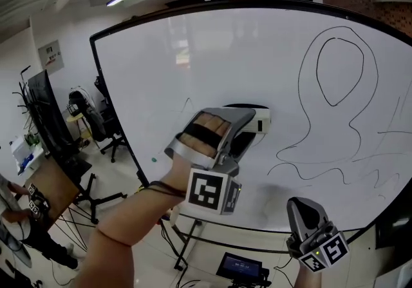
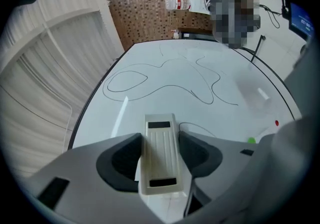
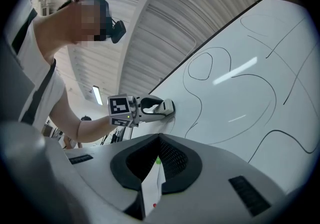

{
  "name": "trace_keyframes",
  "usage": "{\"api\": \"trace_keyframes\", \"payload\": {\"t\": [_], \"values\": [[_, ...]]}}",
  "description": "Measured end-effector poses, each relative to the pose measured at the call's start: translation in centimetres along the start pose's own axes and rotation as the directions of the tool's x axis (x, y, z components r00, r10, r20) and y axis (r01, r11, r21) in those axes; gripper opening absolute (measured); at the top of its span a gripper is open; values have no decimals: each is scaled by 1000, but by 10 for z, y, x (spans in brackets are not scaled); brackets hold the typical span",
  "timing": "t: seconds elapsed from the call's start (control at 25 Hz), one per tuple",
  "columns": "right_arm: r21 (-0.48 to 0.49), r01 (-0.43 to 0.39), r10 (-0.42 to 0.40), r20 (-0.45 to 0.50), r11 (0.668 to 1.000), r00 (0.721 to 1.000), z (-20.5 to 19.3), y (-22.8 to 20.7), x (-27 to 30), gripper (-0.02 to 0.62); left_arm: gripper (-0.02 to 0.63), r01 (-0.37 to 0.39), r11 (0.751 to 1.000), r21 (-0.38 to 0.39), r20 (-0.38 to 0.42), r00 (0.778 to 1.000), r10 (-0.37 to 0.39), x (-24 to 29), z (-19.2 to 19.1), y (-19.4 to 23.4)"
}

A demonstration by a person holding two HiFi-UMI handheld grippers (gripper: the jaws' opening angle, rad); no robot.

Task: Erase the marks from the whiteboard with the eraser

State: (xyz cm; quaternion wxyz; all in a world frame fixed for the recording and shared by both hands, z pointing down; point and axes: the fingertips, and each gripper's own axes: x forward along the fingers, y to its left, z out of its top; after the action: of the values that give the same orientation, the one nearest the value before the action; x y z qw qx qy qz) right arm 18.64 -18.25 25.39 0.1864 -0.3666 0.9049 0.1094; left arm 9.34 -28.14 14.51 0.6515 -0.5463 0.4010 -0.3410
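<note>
The big whiteboard carries black looping marks on its right half. My left gripper is shut on the beige eraser and presses it against the board, left of the marks. In the left gripper view the eraser sits gripped between both jaws, with the marks on the board ahead of it. My right gripper hangs low at the right, off the board, shut and holding nothing. In the right gripper view its jaws meet, and the left gripper shows on the board.
Office chairs and a black stand are left of the board. A person is at the lower left. A small screen lies on the floor under the board. A green magnet and a red magnet stick to the board.
</note>
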Motion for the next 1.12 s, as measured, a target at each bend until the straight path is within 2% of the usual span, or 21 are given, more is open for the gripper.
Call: {"api": "trace_keyframes", "payload": {"t": [0.16, 0.32, 0.52, 0.8, 1.0, 1.12], "values": [[1, -22, 22, -5, 1000, 1000, -6, 1, 4, 15, 265, -6, 1000, -11, -58, 998, 6, -5, -24, -5], [1, -26, 26, -4, 1000, 1000, -5, 6, 7, 15, 267, -11, 998, -59, -67, 998, 7, -11, -36, -1], [10, -28, 28, -4, 1000, 1000, -5, 12, 9, 15, 265, -72, 997, -31, -45, 997, 71, -5, -13, 7], [11, -21, 21, -5, 1000, 1000, -4, 10, 5, 15, 265, -141, 987, -82, 7, 990, 142, 11, 19, 30], [13, -22, 22, -8, 1000, 1000, -6, 13, 2, 15, 265, -242, 959, -147, -3, 970, 244, 16, 22, 65], [21, -18, 18, -9, 1000, 1000, -7, 12, 1, 15, 267, -257, 949, -185, -17, 966, 258, 17, 17, 81]]}}
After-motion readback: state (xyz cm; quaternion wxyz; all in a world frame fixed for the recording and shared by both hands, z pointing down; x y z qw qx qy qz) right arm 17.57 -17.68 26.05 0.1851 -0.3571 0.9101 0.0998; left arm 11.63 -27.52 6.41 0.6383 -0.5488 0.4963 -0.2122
